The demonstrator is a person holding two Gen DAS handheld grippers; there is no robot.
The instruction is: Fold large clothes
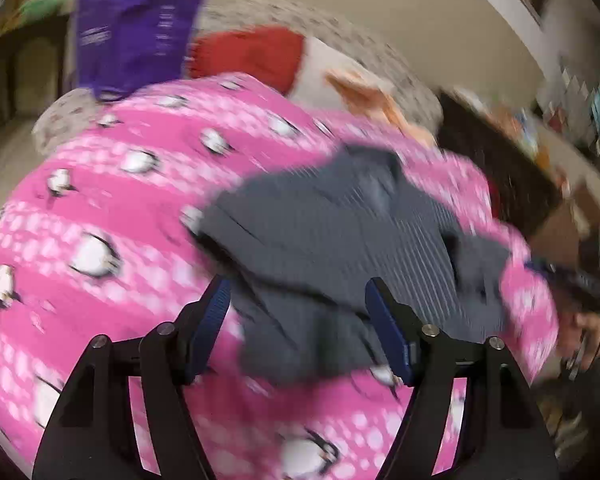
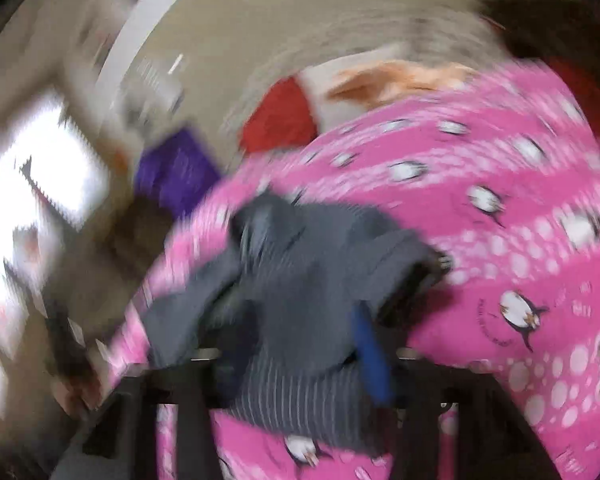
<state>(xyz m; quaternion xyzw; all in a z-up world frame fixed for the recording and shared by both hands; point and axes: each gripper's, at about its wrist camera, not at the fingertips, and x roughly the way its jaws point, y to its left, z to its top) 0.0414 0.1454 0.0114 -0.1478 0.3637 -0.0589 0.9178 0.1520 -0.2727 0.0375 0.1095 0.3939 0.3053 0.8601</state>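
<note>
A grey striped shirt (image 1: 332, 240) lies crumpled on a pink penguin-print blanket (image 1: 112, 216). My left gripper (image 1: 298, 300) is open just above the shirt's near edge, its blue-padded fingers (image 1: 216, 308) spread wide and empty. In the right wrist view the shirt (image 2: 300, 280) drapes over my right gripper (image 2: 300, 344). One blue pad (image 2: 370, 356) shows beside the cloth; the other finger is hidden under it. This view is heavily blurred, so I cannot tell how the jaws stand.
A purple bag (image 1: 136, 28) stands at the blanket's far edge. Red (image 1: 256, 56) and orange (image 1: 364, 96) clothes lie behind on a speckled sheet. A dark object (image 1: 496, 172) and room clutter sit at the right. A bright window (image 2: 36, 184) shows at the left.
</note>
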